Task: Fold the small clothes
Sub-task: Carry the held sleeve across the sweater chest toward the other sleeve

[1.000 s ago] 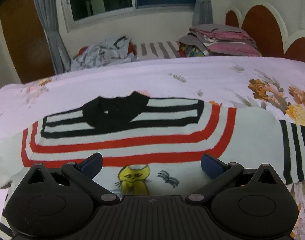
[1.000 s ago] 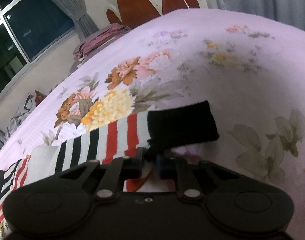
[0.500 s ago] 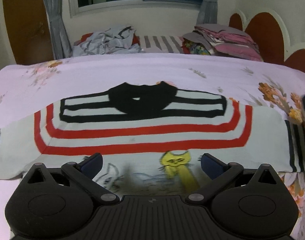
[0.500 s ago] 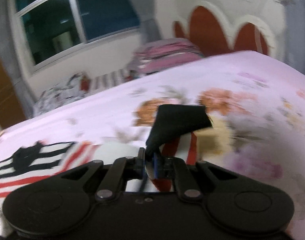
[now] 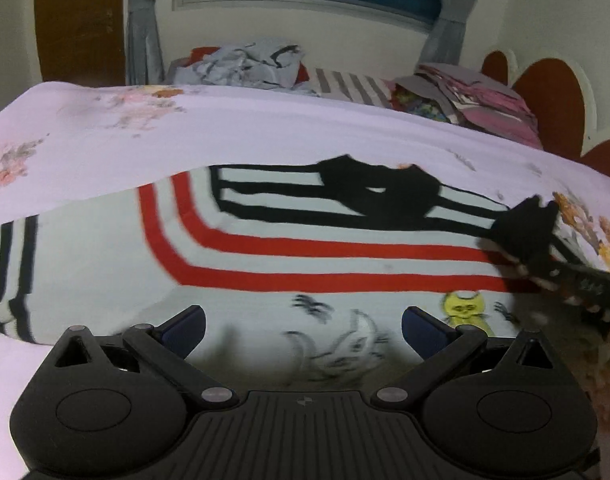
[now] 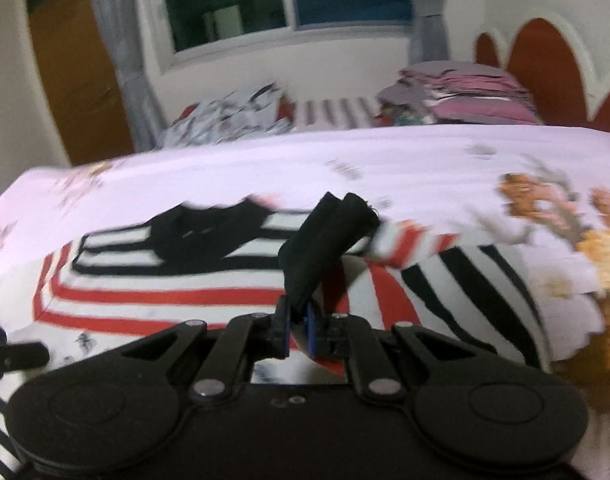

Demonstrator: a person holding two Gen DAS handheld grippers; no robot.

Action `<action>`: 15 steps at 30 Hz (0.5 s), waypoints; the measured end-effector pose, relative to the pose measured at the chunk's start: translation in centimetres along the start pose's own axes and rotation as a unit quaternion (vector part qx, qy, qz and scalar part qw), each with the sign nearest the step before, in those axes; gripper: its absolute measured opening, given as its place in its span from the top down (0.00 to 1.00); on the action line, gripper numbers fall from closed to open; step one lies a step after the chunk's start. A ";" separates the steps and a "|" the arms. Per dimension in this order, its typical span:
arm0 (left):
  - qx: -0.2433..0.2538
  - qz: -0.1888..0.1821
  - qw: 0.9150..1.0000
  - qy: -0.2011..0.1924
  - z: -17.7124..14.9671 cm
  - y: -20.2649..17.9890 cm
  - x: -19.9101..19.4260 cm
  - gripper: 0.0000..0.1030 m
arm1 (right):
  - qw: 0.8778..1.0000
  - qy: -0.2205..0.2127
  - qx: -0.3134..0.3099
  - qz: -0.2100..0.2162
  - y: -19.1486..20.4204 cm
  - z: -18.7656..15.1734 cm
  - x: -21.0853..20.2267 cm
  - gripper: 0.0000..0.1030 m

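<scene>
A small white sweater (image 5: 265, 264) with red and black stripes, a black collar (image 5: 381, 192) and cartoon cats lies flat on the bed. My left gripper (image 5: 303, 326) hovers open over its lower front, nothing between the fingers. My right gripper (image 6: 299, 326) is shut on the sleeve's black cuff (image 6: 325, 240), lifted and carried over the sweater's body; the striped sleeve (image 6: 457, 280) trails behind it to the right. In the left wrist view the cuff (image 5: 525, 232) and the right gripper enter from the right edge.
The bed has a pale pink floral sheet (image 5: 185, 132). A crumpled heap of clothes (image 5: 245, 64) and a folded stack (image 5: 477, 96) lie along the far side under the window. A red and white headboard (image 5: 553, 108) stands at the right.
My right gripper has lifted the cuff off the sheet and swung it left over the sweater, rolling as it went. My left gripper has slid left along the sweater's front, still open.
</scene>
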State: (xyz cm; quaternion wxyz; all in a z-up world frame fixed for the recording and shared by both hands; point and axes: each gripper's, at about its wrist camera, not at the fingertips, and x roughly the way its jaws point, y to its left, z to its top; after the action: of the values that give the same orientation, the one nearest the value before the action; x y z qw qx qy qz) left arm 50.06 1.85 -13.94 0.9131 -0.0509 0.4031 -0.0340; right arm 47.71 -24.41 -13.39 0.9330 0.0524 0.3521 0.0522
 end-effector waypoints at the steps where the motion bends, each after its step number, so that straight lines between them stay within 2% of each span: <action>1: -0.005 -0.006 1.000 0.001 0.0 0.8 0.0 0.00 | 1.000 0.005 -0.006 0.004 1.0 -0.2 0.5 0.92; 6: -0.018 -0.020 1.000 0.004 -0.3 3.7 0.3 0.00 | 0.999 0.022 -0.032 0.026 5.8 -1.1 2.5 0.92; 12: -0.022 -0.044 0.999 0.005 -0.4 5.0 0.4 0.00 | 0.997 0.049 -0.038 0.053 9.1 -2.6 3.7 0.91; 15: -0.037 -0.054 0.998 0.012 -0.4 5.3 0.5 0.00 | 0.995 0.061 -0.039 0.066 9.7 -3.0 3.8 0.80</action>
State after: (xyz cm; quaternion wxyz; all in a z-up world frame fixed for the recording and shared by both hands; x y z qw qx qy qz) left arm 50.22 7.00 -15.14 0.9024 -0.1056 0.4121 -0.0691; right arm 47.93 -14.14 -16.83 0.9055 0.0358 0.4021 0.1310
